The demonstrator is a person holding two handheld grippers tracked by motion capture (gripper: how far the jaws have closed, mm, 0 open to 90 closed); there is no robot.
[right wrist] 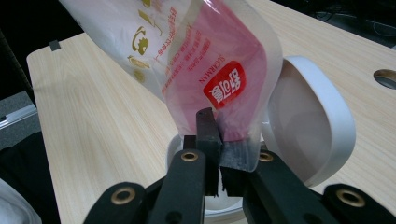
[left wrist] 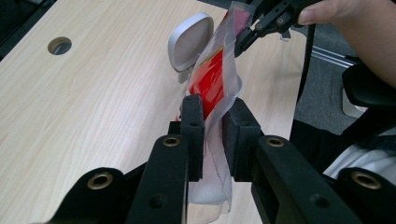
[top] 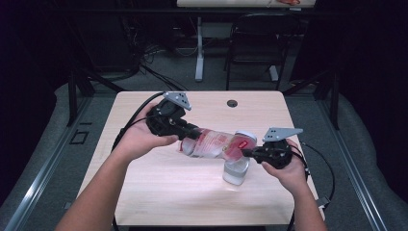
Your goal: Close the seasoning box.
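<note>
While both grippers, left gripper (top: 185, 131) and right gripper (top: 250, 153), clench the clear red-printed plastic pouch (top: 216, 143) above the white-lidded clear jar (top: 236, 169) on the desk (top: 159, 192), thin film could slip (jar may tip).

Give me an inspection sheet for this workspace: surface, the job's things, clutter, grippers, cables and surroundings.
Surface: light wood table with a round grommet hole.
Job's things: a clear plastic pouch with red print, held in the air between both grippers; a clear container stands under its right end, its white lid hinged open.
Clutter: nothing seen.
Grippers: left gripper shut on one end of the pouch; right gripper shut on the other end.
Cables: black cables trail from the grippers across the table edges.
Surroundings: dark chair and a white table leg behind, on grey floor.
</note>
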